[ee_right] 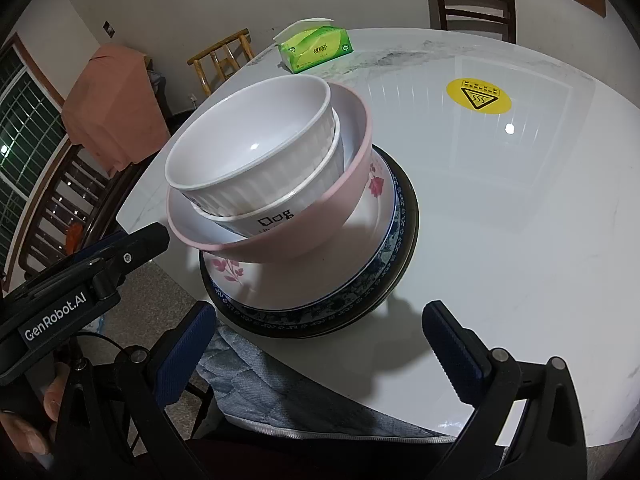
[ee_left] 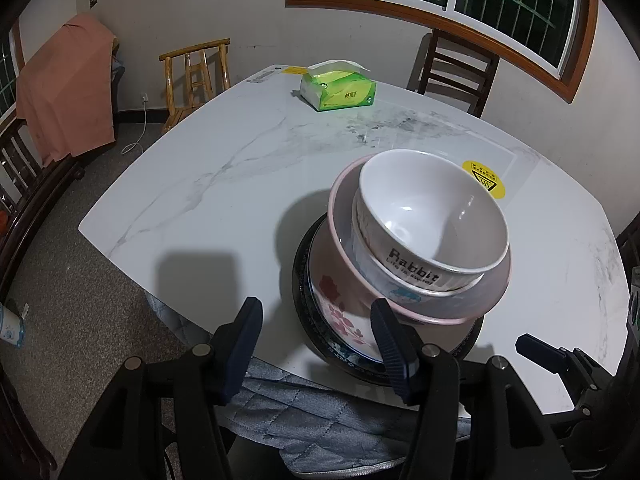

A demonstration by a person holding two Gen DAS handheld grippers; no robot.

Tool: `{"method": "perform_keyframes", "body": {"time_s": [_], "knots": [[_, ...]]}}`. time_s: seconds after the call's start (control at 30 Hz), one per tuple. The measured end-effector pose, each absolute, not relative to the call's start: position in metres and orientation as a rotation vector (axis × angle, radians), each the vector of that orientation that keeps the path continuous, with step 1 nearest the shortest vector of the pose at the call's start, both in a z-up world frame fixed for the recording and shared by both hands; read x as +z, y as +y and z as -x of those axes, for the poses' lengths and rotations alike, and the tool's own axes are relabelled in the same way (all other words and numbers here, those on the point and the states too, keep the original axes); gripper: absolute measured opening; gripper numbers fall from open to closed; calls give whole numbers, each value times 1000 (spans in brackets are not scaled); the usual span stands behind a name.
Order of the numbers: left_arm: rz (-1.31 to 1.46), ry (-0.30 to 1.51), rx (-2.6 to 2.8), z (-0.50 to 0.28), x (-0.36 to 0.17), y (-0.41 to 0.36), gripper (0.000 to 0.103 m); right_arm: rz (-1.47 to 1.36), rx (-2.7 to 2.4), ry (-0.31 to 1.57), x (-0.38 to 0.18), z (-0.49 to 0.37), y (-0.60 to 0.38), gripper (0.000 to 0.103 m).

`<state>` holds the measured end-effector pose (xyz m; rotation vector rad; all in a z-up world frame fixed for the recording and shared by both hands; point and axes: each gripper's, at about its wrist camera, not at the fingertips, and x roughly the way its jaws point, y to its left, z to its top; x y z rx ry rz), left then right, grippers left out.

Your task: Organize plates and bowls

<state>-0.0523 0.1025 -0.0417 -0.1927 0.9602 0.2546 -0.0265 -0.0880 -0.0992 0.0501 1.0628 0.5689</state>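
One stack of dishes stands near the table's front edge. A dark plate [ee_left: 300, 280] [ee_right: 410, 216] is at the bottom, then a blue-rimmed plate [ee_right: 352, 300] and a white plate with pink flowers [ee_left: 344, 320] [ee_right: 280, 284]. On them a pink bowl [ee_left: 340, 256] [ee_right: 320, 220] holds a white "Dog" bowl [ee_right: 276, 216], with a white "Rabbit" bowl [ee_left: 424, 208] [ee_right: 248, 148] nested on top. My left gripper [ee_left: 318, 340] hovers open just in front of the stack, touching nothing. My right gripper [ee_right: 320, 340] is open wide, also in front, with nothing between its fingers.
The white marble table [ee_left: 200, 200] [ee_right: 520, 240] carries a green tissue box [ee_left: 340, 90] [ee_right: 316, 50] at the far side and a yellow warning sticker [ee_left: 482, 178] [ee_right: 478, 96]. Wooden chairs [ee_left: 196, 76] [ee_left: 456, 68] stand behind it. Grey quilted cloth [ee_left: 300, 412] lies below the front edge.
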Motion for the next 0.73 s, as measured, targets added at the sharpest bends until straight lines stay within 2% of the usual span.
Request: {"method": "perform_keyframes", "body": {"time_s": [0.73], "knots": [[196, 955, 244, 53, -41, 107, 58, -47, 569, 1077, -100, 23, -85, 102]]}}
